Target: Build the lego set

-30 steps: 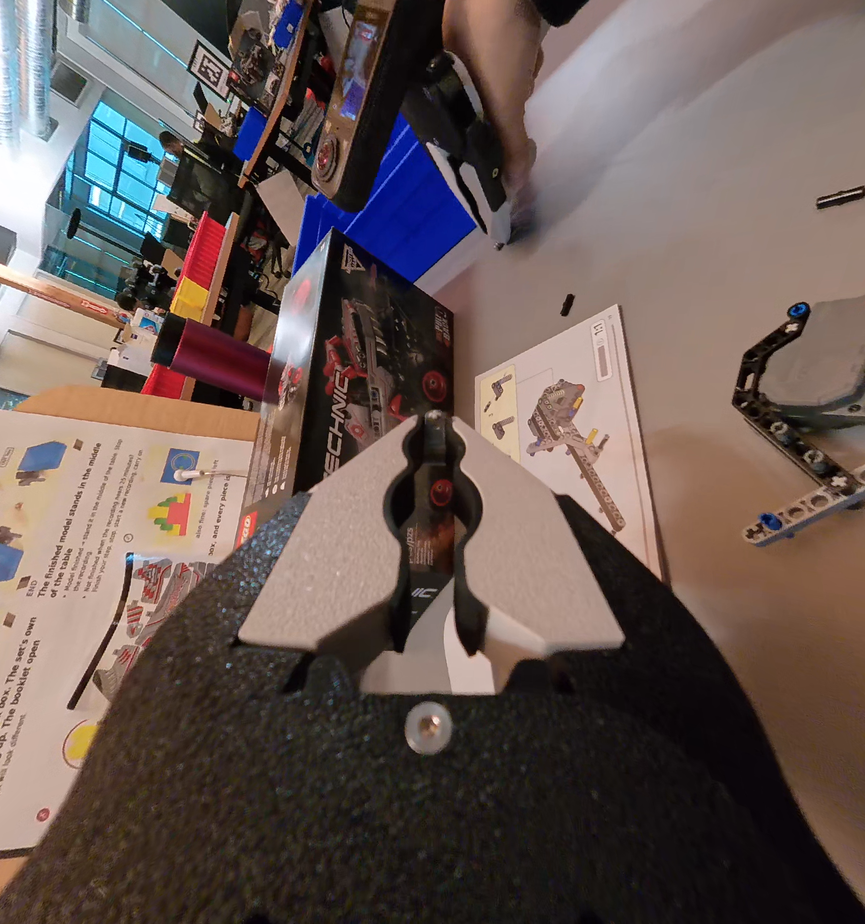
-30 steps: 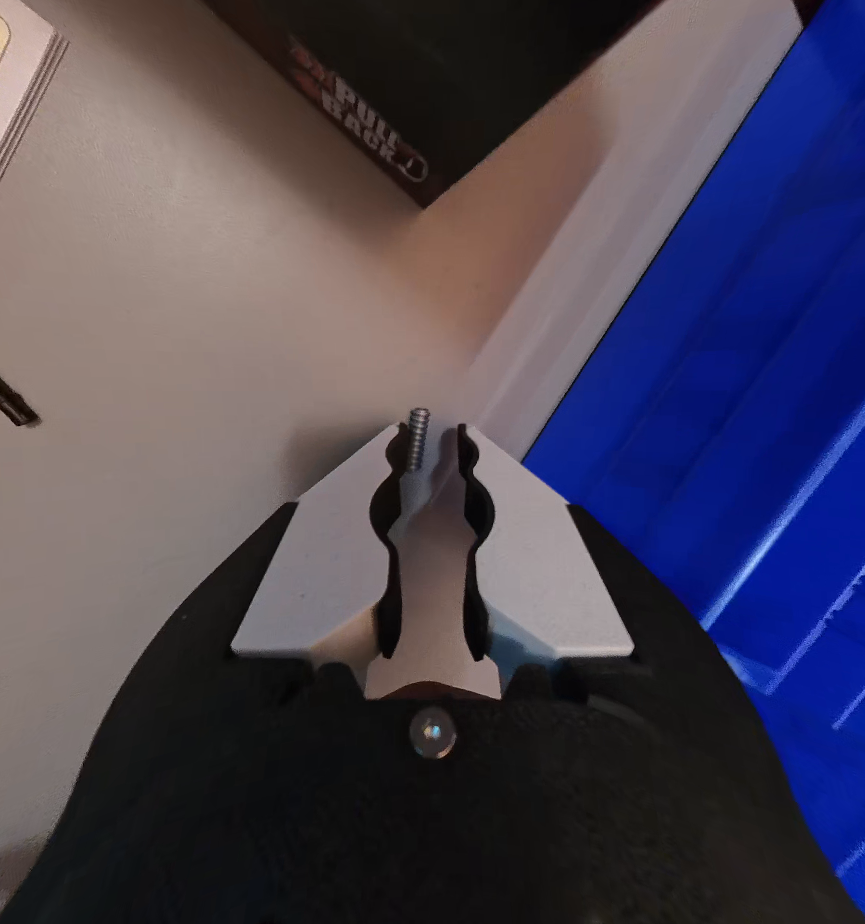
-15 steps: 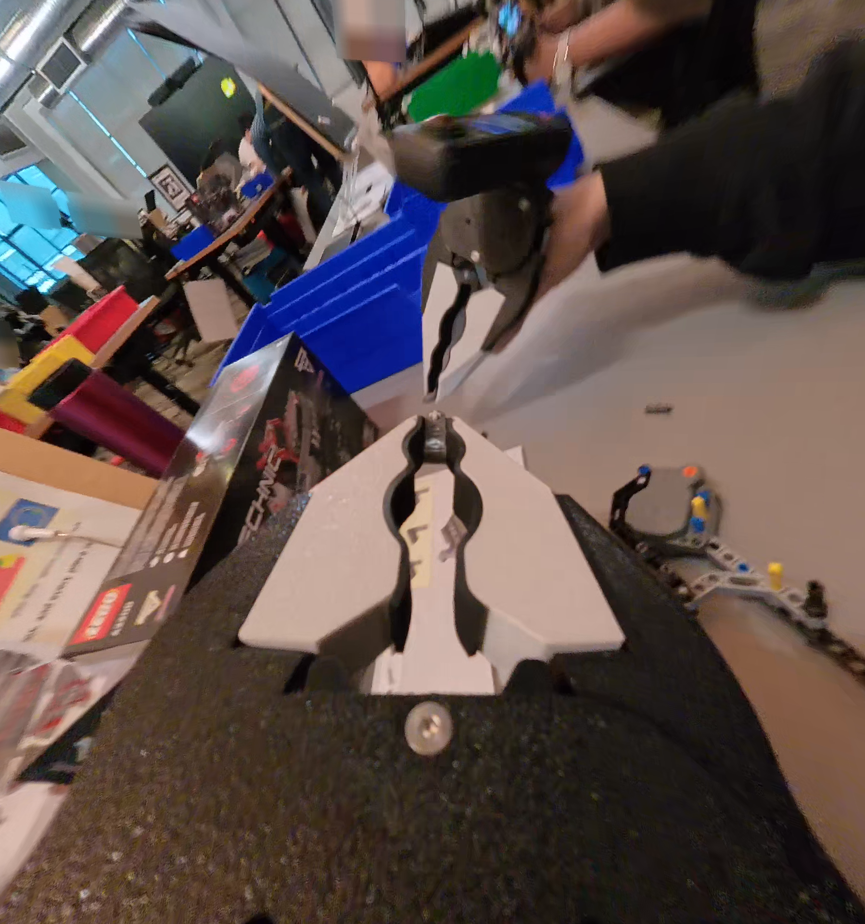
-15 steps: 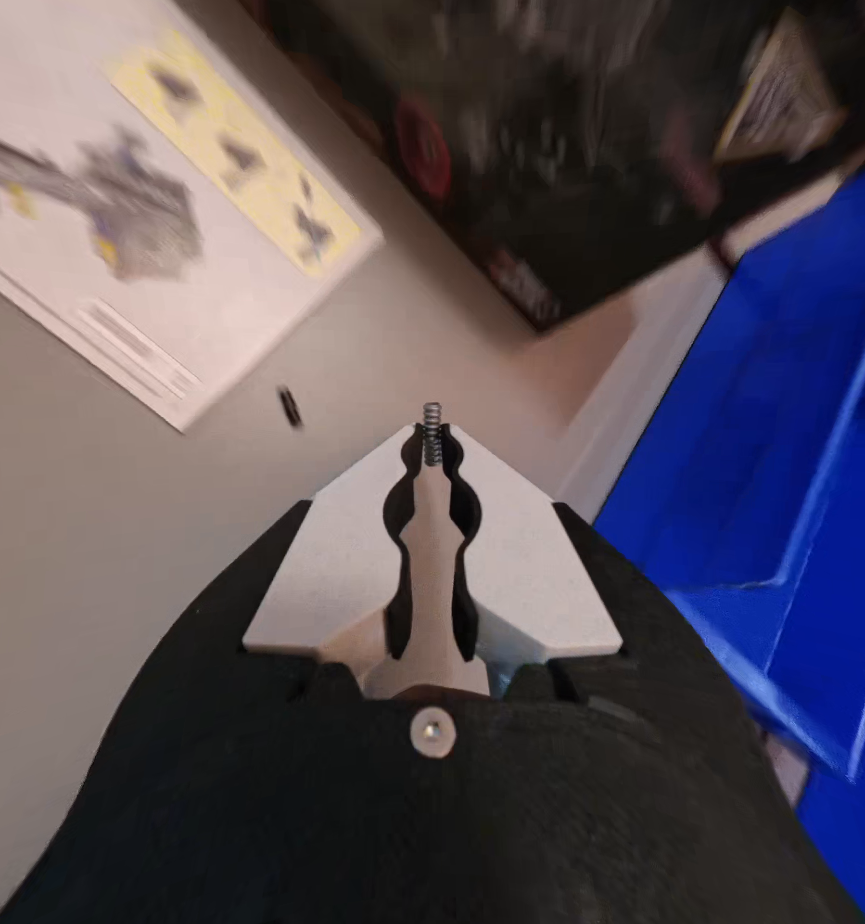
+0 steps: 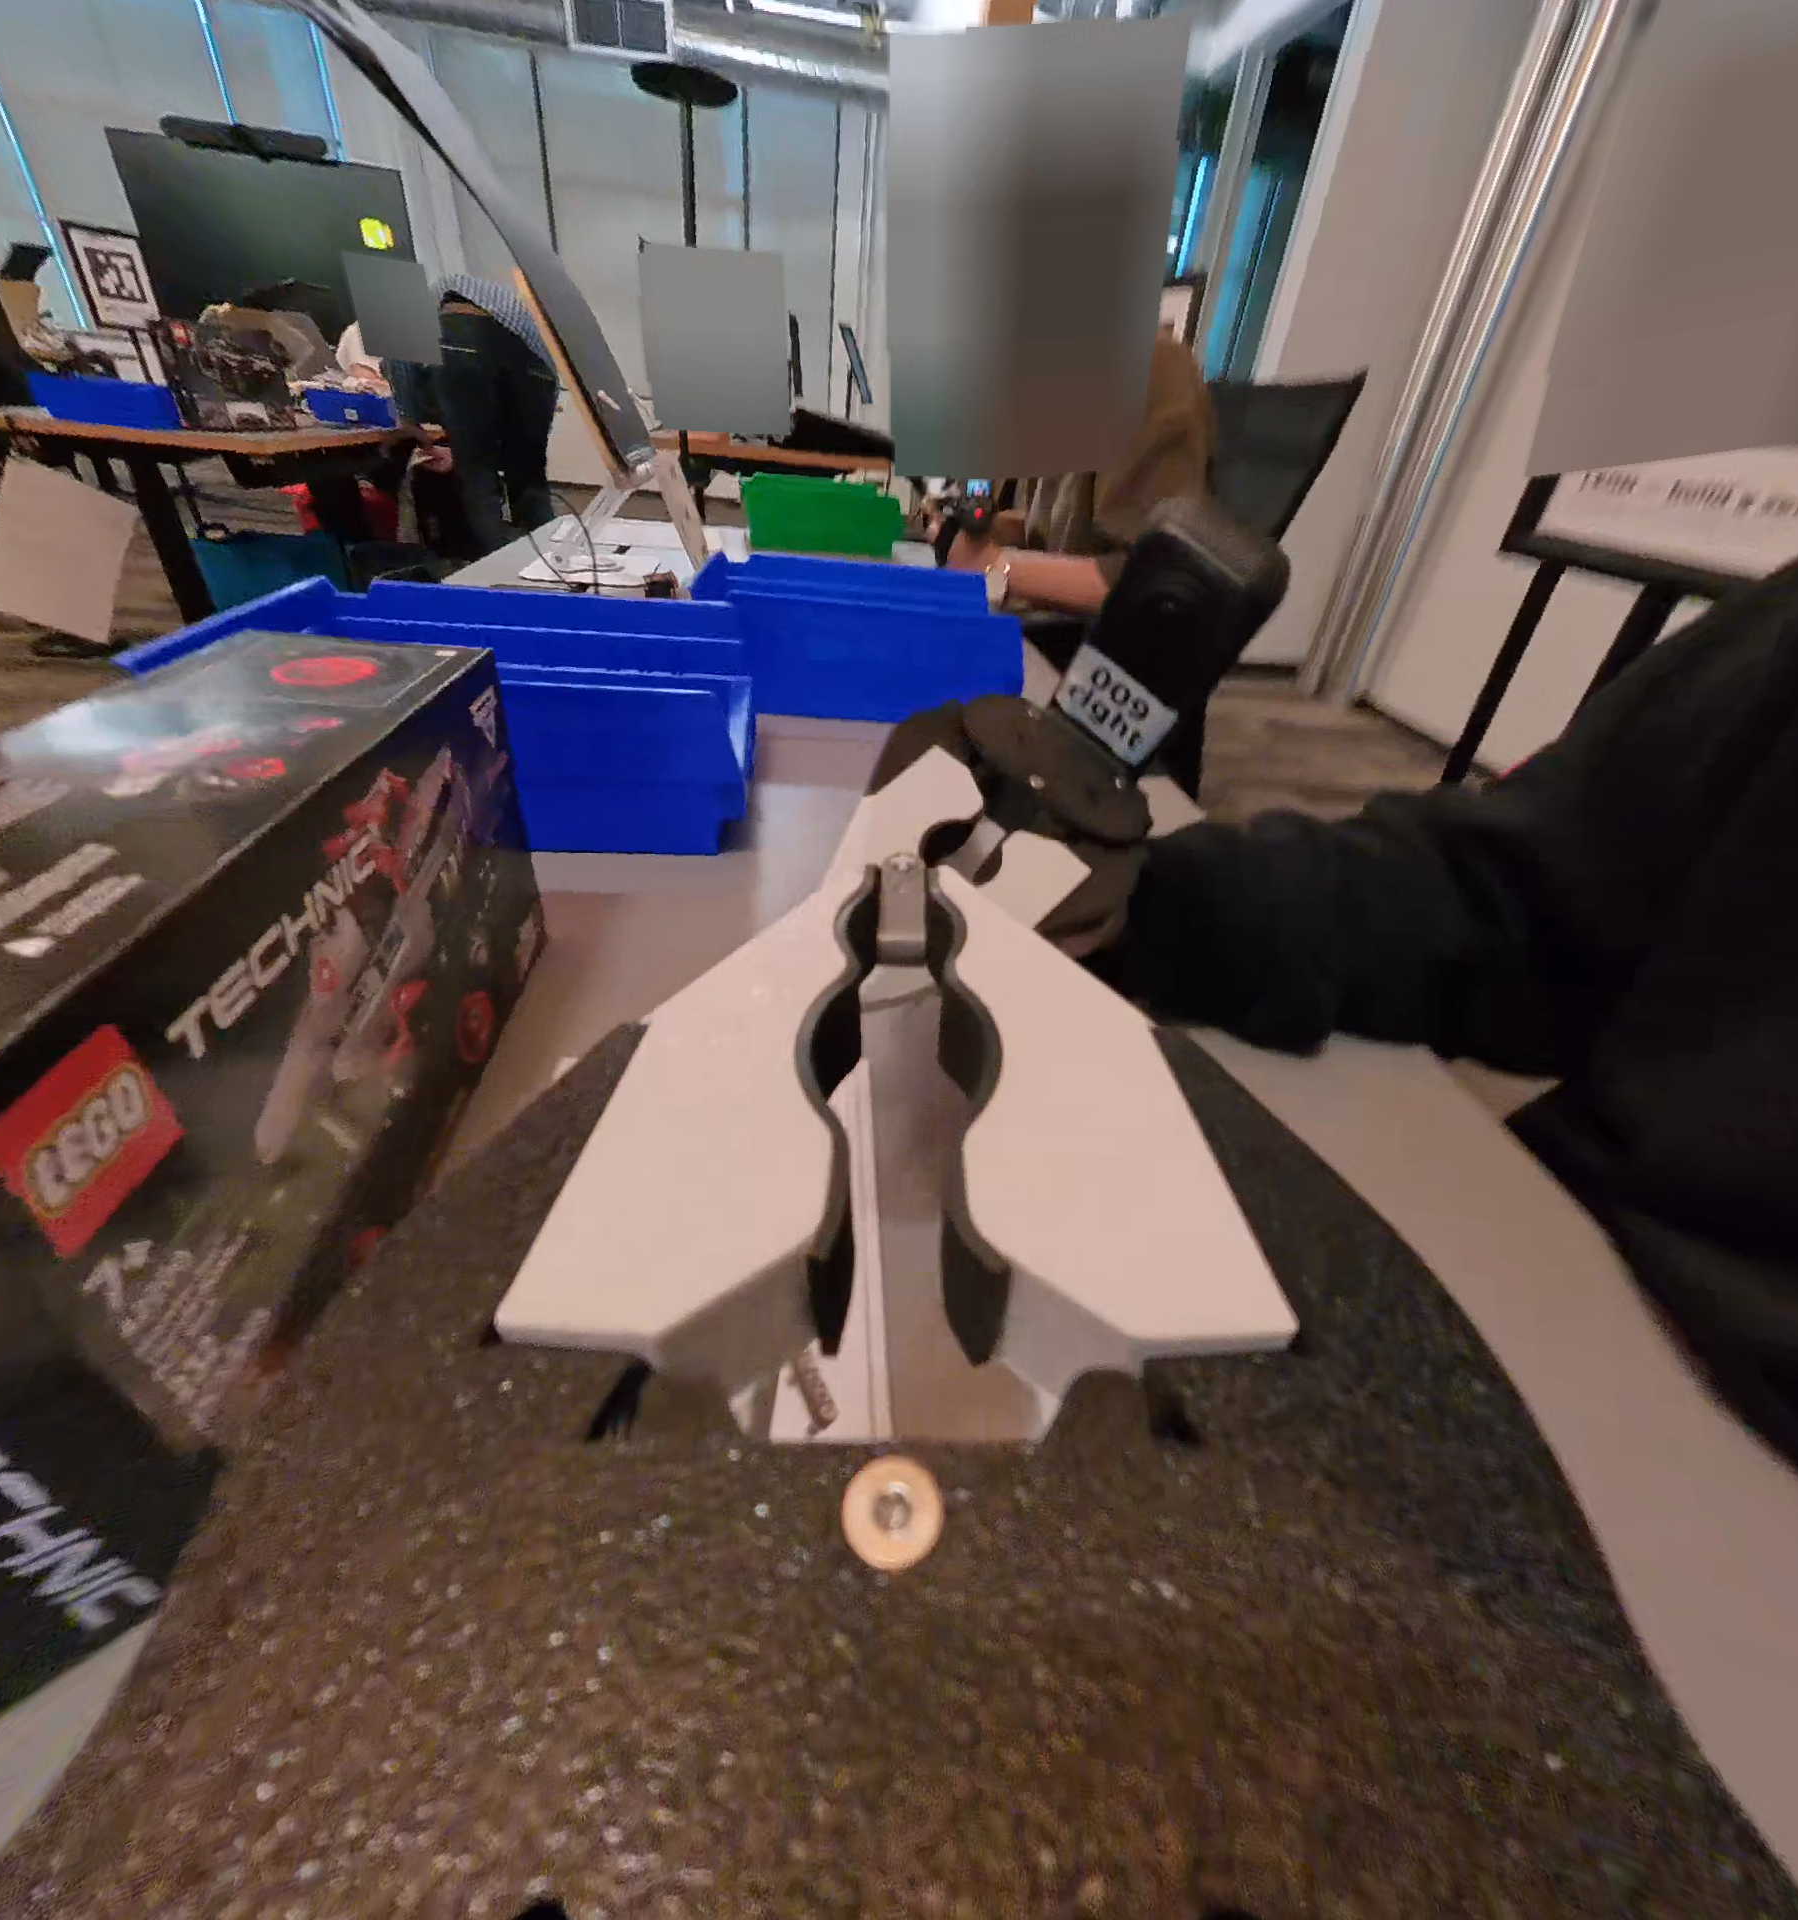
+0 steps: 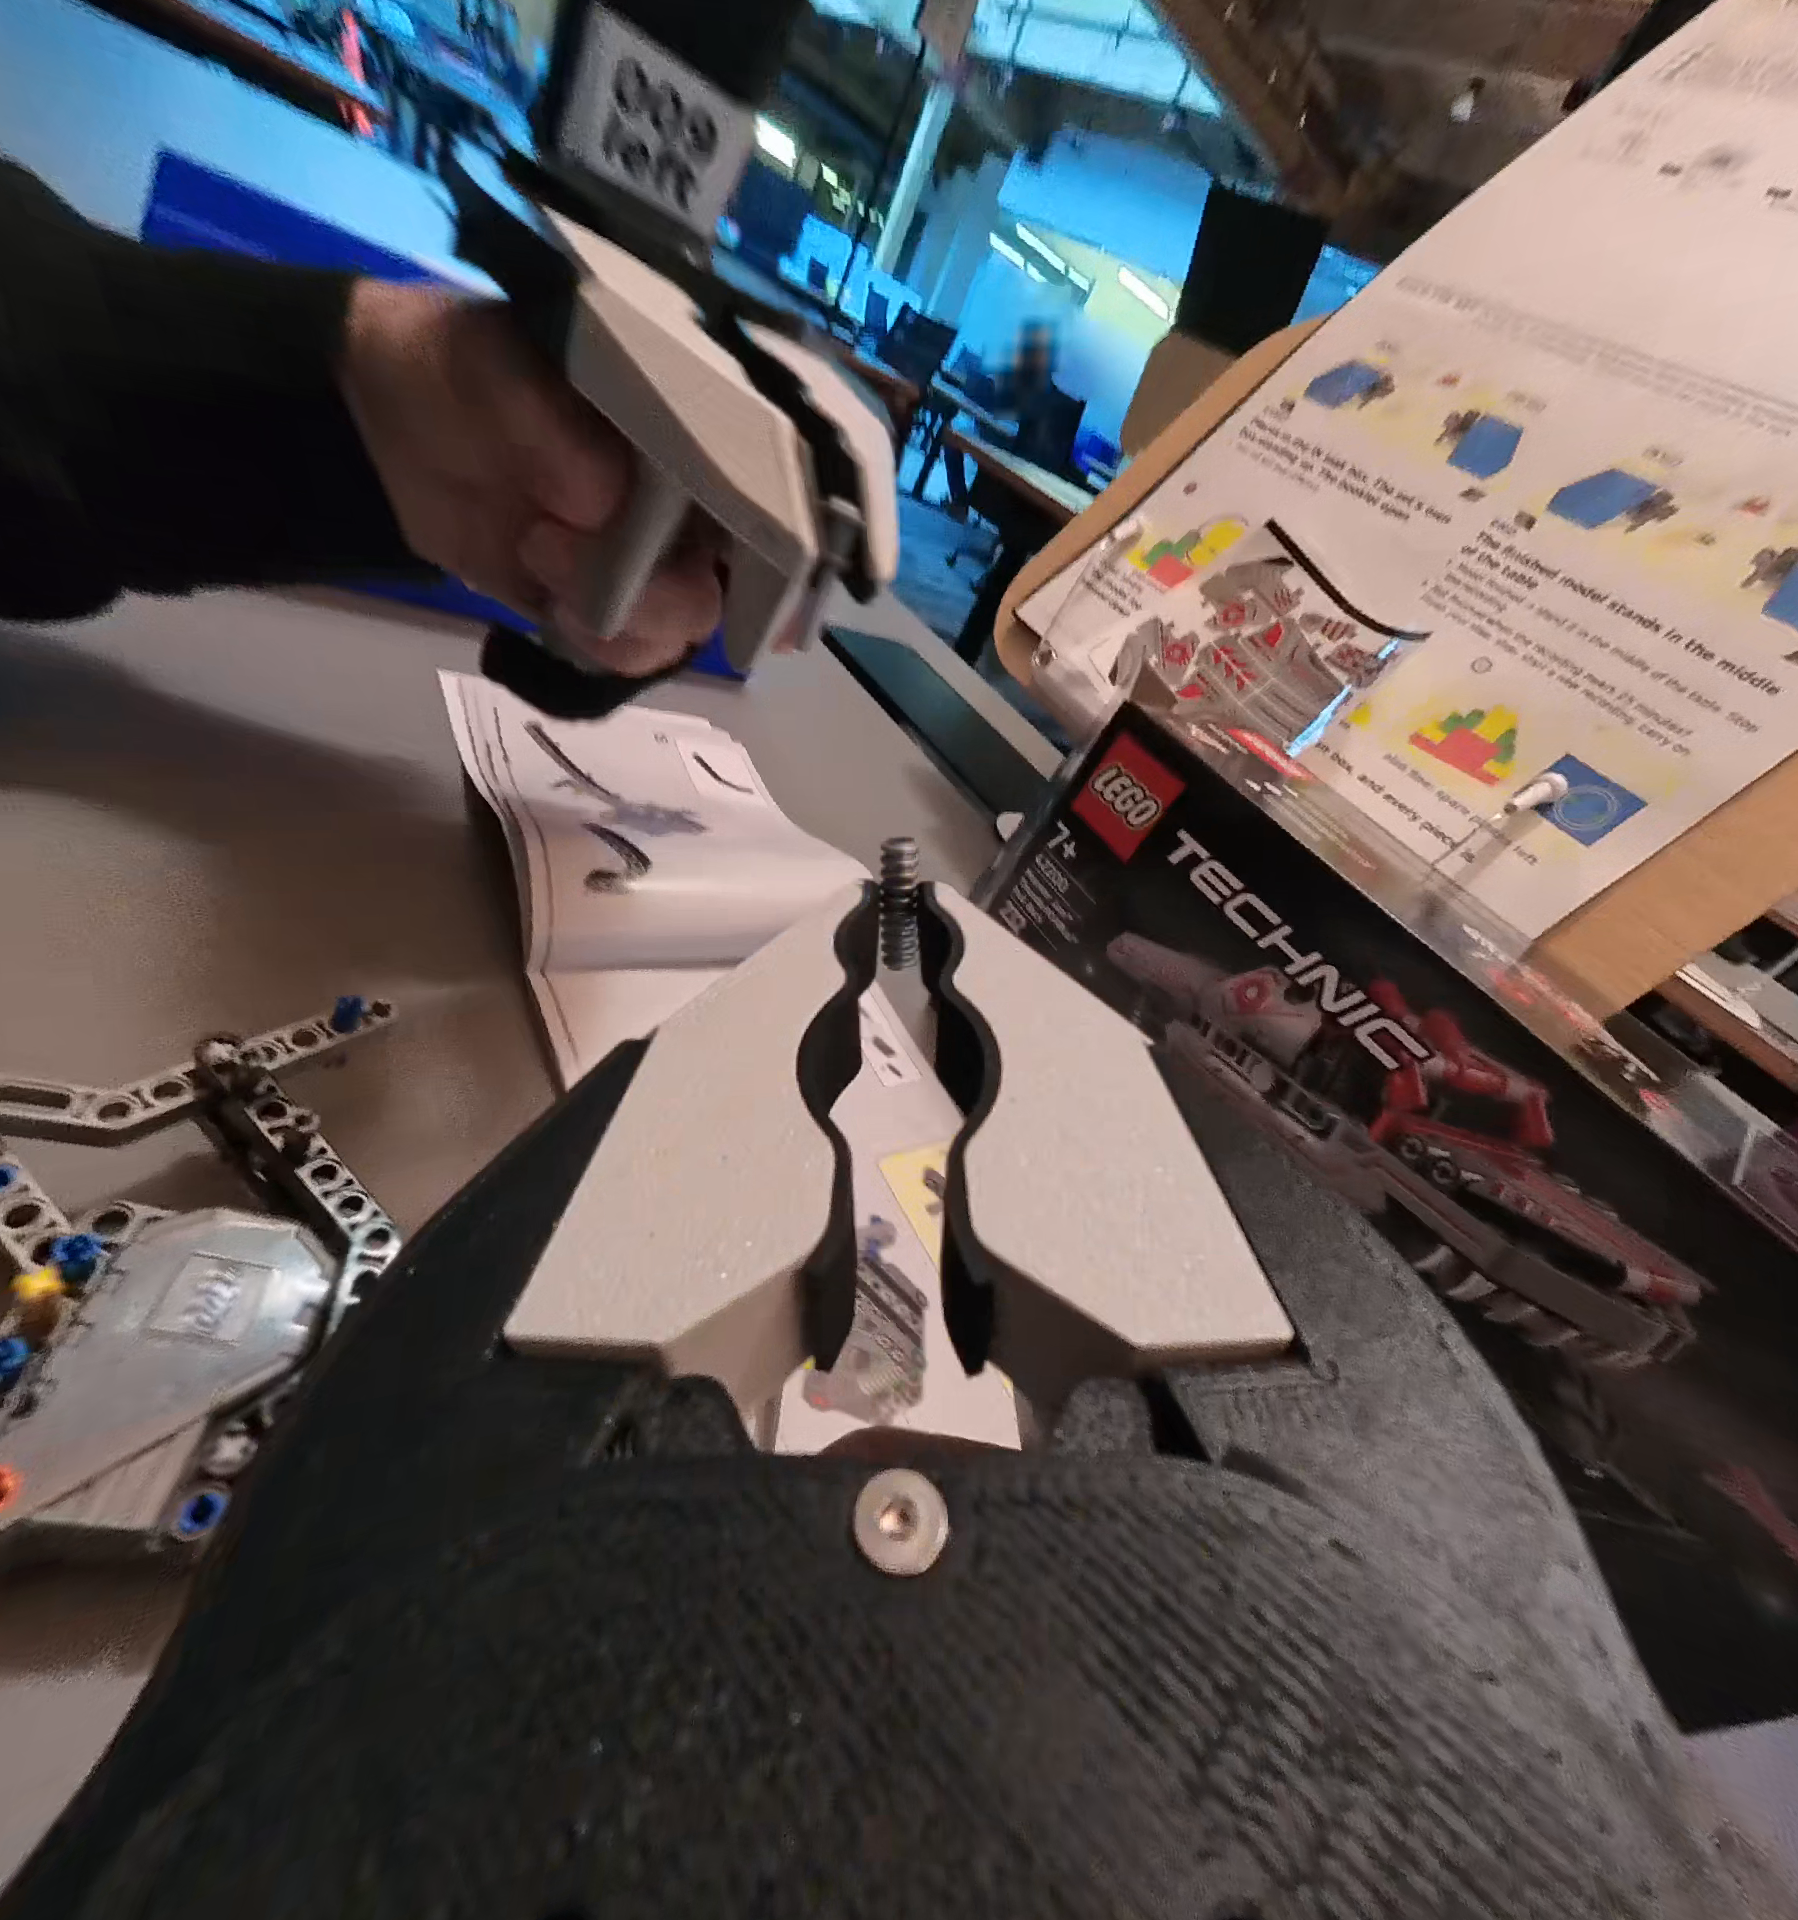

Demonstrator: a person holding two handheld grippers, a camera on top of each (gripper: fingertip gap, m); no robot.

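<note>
My left gripper (image 5: 900,896) is shut on a small grey piece (image 5: 902,920) and is held above the table. My right gripper (image 6: 897,896) is shut on a small metal spring (image 6: 897,902) that sticks out past the fingertips. The two grippers face each other, tips close together: the right gripper (image 5: 988,821) shows just beyond the grey piece, and the left gripper (image 6: 760,488) shows in a hand at upper left. The half-built grey model (image 6: 147,1320) with black and grey beams lies on the table at lower left. The open instruction booklet (image 6: 646,831) lies beyond my right fingertips.
The black set box (image 5: 199,935) stands at the left and also shows in the right wrist view (image 6: 1342,1049). Blue bins (image 5: 604,707) line the table's far side. A cardboard-backed sheet of pictures (image 6: 1497,540) leans behind the box. A black sleeve (image 5: 1497,914) crosses at the right. My hands' fingertips stand some 5 centimetres from each other.
Both grippers rose from facing the table and swung to face each other. The right gripper carried the spring away from the blue bin toward the left gripper.
</note>
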